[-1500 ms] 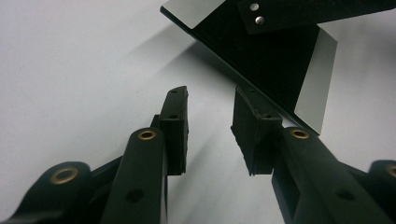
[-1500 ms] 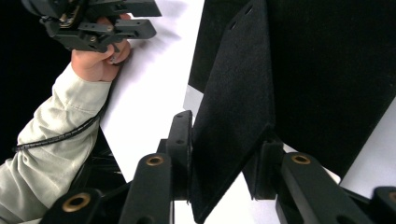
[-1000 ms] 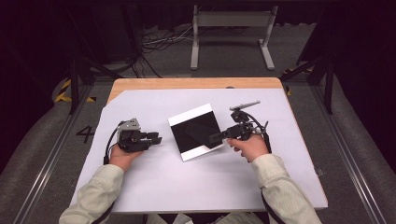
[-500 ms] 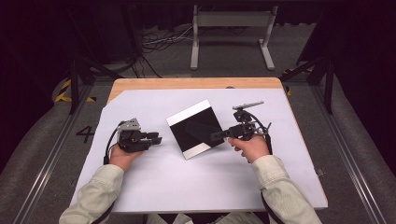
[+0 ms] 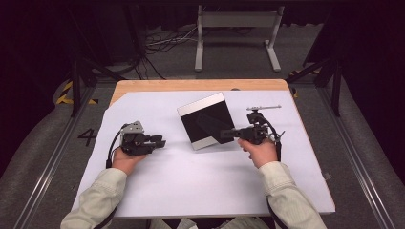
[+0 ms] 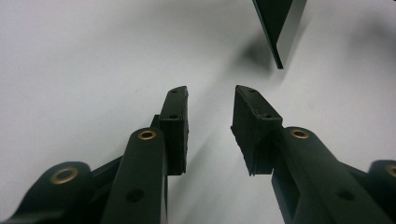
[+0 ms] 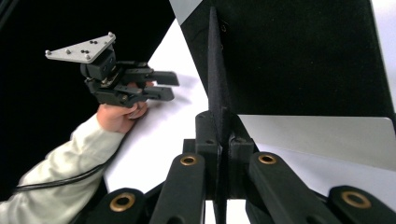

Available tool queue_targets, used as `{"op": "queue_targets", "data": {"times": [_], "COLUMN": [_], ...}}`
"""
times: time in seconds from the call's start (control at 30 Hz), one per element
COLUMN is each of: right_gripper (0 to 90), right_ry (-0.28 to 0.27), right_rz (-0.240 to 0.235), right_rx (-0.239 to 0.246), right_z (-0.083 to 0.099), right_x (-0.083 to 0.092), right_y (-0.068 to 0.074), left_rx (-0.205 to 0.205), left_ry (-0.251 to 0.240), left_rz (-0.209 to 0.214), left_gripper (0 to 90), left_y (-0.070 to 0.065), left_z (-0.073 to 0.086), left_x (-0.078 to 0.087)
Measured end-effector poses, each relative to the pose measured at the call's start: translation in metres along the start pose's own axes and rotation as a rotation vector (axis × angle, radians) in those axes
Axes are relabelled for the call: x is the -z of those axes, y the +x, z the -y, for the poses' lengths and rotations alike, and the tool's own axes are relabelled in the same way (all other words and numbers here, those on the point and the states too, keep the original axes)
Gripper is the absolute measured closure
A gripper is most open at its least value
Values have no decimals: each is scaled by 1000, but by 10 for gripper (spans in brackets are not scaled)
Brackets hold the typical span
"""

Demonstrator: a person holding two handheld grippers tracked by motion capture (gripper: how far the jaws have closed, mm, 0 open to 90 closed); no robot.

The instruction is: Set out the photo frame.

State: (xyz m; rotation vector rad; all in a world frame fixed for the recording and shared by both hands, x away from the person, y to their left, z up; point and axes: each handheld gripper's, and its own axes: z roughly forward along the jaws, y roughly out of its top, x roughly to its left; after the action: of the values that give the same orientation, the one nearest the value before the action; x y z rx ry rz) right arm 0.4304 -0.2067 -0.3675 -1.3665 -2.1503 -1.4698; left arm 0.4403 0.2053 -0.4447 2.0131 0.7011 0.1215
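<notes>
- High view: a black panel [image 5: 210,121] with a pale border lies at the centre of the frame on a white sheet [image 5: 191,186] that covers the table [image 5: 191,86].
- The right gripper [image 5: 228,134] sits right of centre; its jaws are closed on the panel's lower right edge.
- The left gripper [image 5: 160,141] sits left of centre, well apart from the panel; its jaws stand open with nothing between them.
- Left gripper view: one corner of the panel [image 6: 279,28] shows at the upper right of the frame, raised off the sheet [image 6: 93,56], with its shadow below it.
- Right gripper view: the jaws meet at the centre of the frame, with the panel [image 7: 303,56] clamped edge-on between them; the left gripper [image 7: 170,85] is at the upper left, held in a hand [image 7: 119,114].
- Writing: a digit "4" [image 5: 87,137] is marked on the floor at the left of the high view. No brand or label can be read on the panel or the grippers.
</notes>
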Motion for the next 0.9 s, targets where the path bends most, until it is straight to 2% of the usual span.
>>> {"op": "queue_targets", "data": {"times": [0.03, 0.07, 0.1, 0.37, 0.53, 0.63, 0.9], "right_gripper": [867, 867, 866, 865, 865, 865, 865], "right_ry": [-11, -14, -8, -19, -3, 8, 27], "right_rz": [13, 54, 67, 53, 54, 59, 61], "right_rx": [20, 77, 95, 115, 169, 183, 180], "right_z": [1, 5, 7, 23, 33, 38, 49], "right_x": [1, 2, 1, 9, 12, 12, 14], "right_y": [1, 3, 3, -7, -8, -7, -9], "left_rx": [0, -1, -1, -5, -5, 1, -7], "left_ry": [0, 0, 0, 4, 5, 10, 7], "left_rz": [0, 0, 0, 0, -2, -2, -1], "left_gripper": [661, 661, 661, 661, 661, 661, 661], "left_y": [0, 0, 0, 0, 0, -1, -1], "left_z": [0, 0, 0, 0, 0, 0, 0], "left_x": [0, 0, 0, 0, -1, -1, -1]}}
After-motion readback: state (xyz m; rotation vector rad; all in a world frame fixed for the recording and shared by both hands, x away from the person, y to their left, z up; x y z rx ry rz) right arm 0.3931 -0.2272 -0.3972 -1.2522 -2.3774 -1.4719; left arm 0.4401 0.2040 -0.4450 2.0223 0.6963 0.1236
